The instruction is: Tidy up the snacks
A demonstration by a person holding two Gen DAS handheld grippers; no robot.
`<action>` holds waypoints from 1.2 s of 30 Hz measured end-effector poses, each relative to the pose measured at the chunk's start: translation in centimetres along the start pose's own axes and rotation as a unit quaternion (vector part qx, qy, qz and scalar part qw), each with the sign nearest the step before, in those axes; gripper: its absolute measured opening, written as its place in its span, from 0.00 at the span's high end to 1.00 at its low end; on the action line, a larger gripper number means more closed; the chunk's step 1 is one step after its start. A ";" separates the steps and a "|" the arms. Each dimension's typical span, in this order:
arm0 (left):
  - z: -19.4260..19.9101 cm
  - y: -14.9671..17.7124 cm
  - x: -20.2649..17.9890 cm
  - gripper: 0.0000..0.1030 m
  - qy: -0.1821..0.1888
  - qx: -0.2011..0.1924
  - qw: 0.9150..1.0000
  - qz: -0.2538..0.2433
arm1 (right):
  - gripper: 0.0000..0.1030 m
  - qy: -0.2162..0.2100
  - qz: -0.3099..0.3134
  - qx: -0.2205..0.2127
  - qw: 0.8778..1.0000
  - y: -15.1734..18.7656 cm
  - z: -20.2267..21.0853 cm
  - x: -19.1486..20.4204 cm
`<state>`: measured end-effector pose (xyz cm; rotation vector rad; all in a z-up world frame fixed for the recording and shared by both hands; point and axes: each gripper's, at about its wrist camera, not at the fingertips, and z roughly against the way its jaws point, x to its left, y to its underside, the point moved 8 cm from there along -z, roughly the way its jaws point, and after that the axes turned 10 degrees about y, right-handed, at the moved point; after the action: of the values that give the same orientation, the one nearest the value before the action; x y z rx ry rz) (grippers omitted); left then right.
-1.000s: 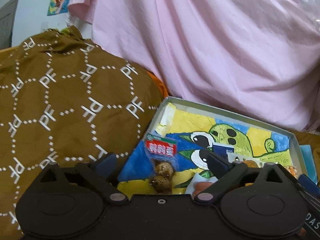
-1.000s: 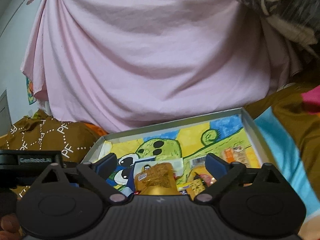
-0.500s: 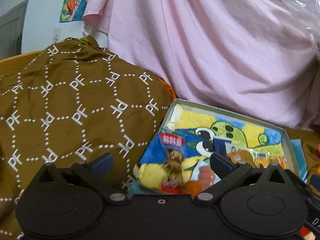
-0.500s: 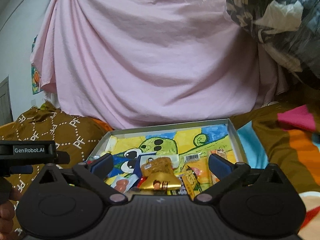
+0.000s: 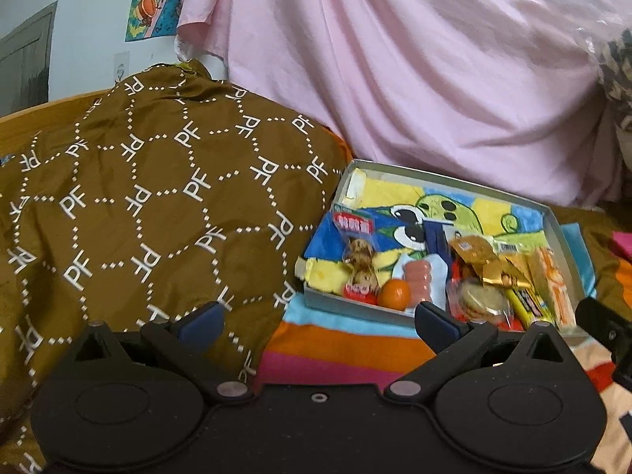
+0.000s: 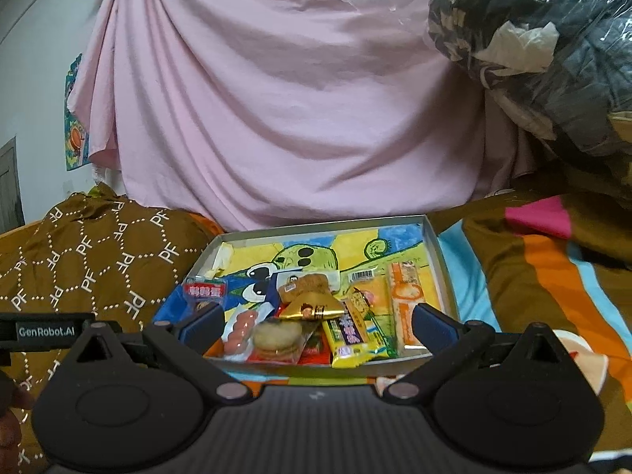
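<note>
A shallow grey box [image 6: 442, 260] with a cartoon drawing on its floor lies on the striped bedding. Snack packets crowd its near end: a round biscuit [image 6: 277, 335], a gold wrapper [image 6: 312, 307], a yellow bar [image 6: 349, 333], an orange-and-white packet [image 6: 407, 300]. In the left wrist view the same box [image 5: 561, 237] holds a clear packet with a red label [image 5: 357, 245], a small orange [image 5: 394, 294] and pink sausages [image 5: 420, 280]. My left gripper [image 5: 318, 322] hovers open short of the box's near left corner. My right gripper [image 6: 316, 324] hangs open and empty before the near edge.
A brown cushion [image 5: 158, 197] patterned with white letters bulges left of the box. Pink cloth [image 6: 296, 98] drapes behind it. A plastic-wrapped bundle [image 6: 545, 47] sits up at the right. Striped blanket [image 6: 553, 268] spreads to the right. The other gripper's body [image 6: 43, 331] pokes in at the left edge.
Both grippers have drawn back and away from the box, which now looks smaller and farther. The striped blanket in front of it has come into view. Both stay open.
</note>
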<state>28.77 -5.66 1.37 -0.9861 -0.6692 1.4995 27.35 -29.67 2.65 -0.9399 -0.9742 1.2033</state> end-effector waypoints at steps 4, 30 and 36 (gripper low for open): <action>1.4 0.9 0.0 0.01 0.002 0.000 1.000 -0.004 | 0.00 0.003 0.002 -0.002 1.000 0.6 1.7 0.0; 8.7 6.7 2.1 0.01 0.008 0.000 0.999 -0.047 | 0.00 0.022 0.027 0.028 0.999 5.7 9.8 1.2; 9.9 7.9 2.7 0.01 0.013 -0.002 0.998 -0.055 | 0.00 0.039 0.019 0.021 0.999 6.3 11.4 1.7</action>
<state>16.35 -3.18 -1.12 -0.9553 -0.6973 1.3875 14.81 -26.52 0.34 -0.9691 -0.8694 1.2058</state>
